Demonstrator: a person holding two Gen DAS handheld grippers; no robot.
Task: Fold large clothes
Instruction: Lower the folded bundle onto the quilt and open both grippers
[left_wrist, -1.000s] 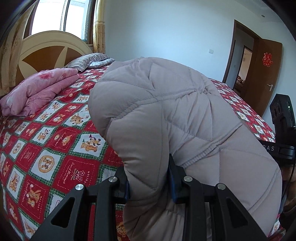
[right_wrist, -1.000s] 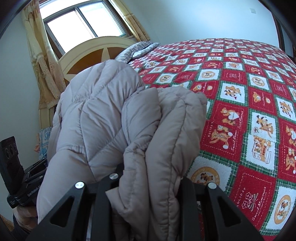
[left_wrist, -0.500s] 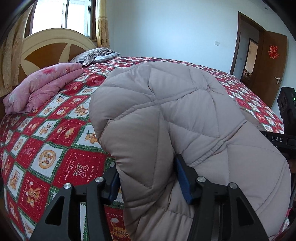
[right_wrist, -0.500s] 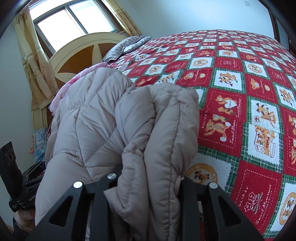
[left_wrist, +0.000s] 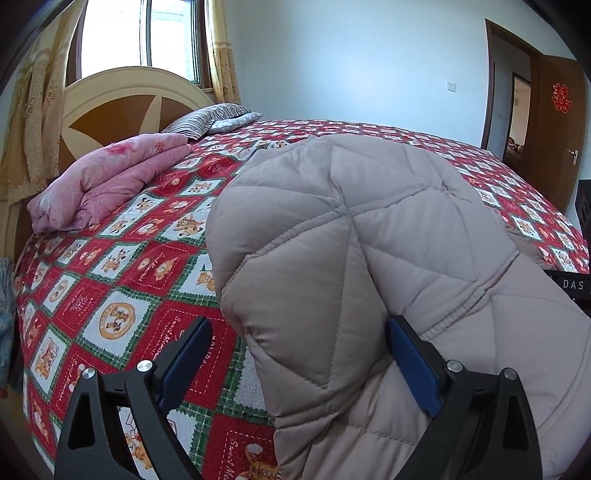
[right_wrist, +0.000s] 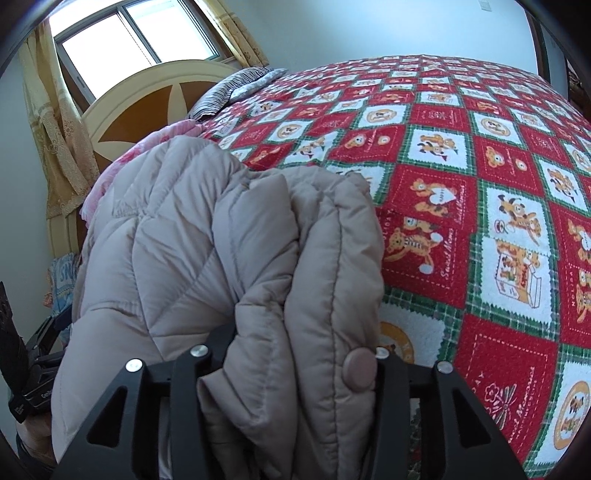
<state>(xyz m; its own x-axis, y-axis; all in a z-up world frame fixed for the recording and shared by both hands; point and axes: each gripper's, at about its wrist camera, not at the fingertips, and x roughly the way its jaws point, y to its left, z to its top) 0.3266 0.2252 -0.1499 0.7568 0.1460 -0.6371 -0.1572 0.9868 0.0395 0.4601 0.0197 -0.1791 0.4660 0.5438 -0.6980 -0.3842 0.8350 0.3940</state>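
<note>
Both grippers sit at the near edge of the bed: my left gripper (left_wrist: 299, 365) has its fingers spread wide, the left blue pad (left_wrist: 184, 362) clear of the cloth and the right one just against it, so it has let go; my right gripper (right_wrist: 295, 354) is clenched on a thick bunch of the coat (right_wrist: 258, 277). That one beige quilted coat (left_wrist: 369, 240) lies heaped on the near part of the bedspread (left_wrist: 122, 295), folded over on itself, with one round snap button (right_wrist: 360, 369) showing beside my right fingers. As I judge it, the padding is springy, so with only one side held the released fold may puff up and slide open; the smooth shell could also slip sideways in my right grip, since the bunch is thick and uneven. If I pull away with the right one before laying it flat, the layers may drag out of line. Counting what else is here: one pink quilt (left_wrist: 107, 181) folded at the far left, two pillows (left_wrist: 210, 120) by the one headboard (left_wrist: 122, 107), one window (right_wrist: 136, 33), and one brown door (left_wrist: 557, 133) at the far right.
</note>
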